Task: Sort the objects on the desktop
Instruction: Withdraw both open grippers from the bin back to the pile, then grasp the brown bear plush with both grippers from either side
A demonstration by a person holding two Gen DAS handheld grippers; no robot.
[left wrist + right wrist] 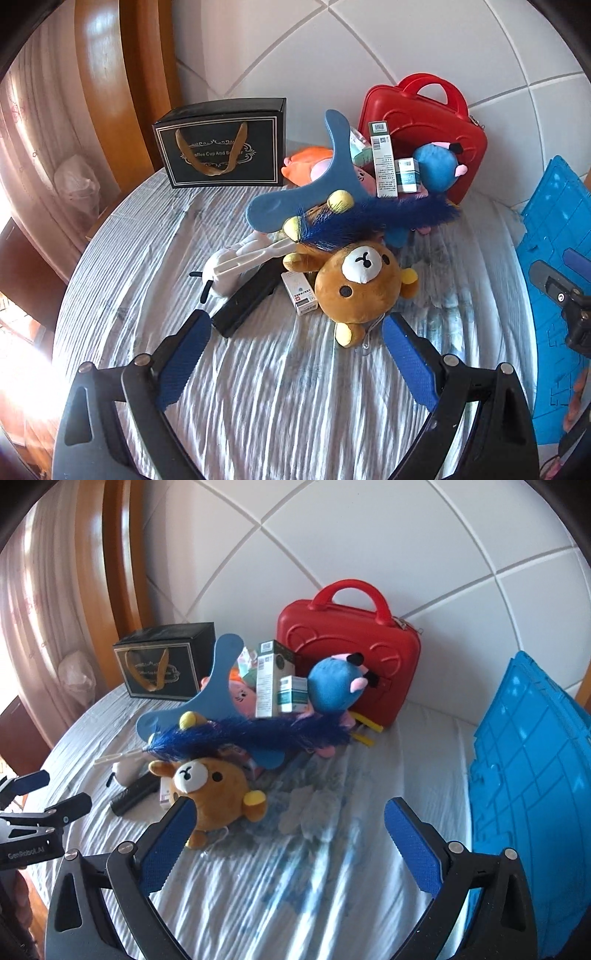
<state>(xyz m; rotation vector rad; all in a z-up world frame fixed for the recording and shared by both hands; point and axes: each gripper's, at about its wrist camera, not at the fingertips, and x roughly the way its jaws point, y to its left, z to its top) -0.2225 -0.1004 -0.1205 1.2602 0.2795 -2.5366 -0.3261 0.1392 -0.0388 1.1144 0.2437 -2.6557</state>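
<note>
Four plush toys (pixel 364 280), perhaps; at least three small cartons (pixel 384 160); one red case (pixel 424 125); one black box (pixel 221 147).

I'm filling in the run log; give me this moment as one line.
left tongs: open, empty | right tongs: open, empty | brown bear plush: nearest in pile, untouched | blue crate: to the right | stage: pre-grasp

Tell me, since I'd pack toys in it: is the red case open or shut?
Shut. The red case stands upright against the wall, its halves together, handle up.
</note>
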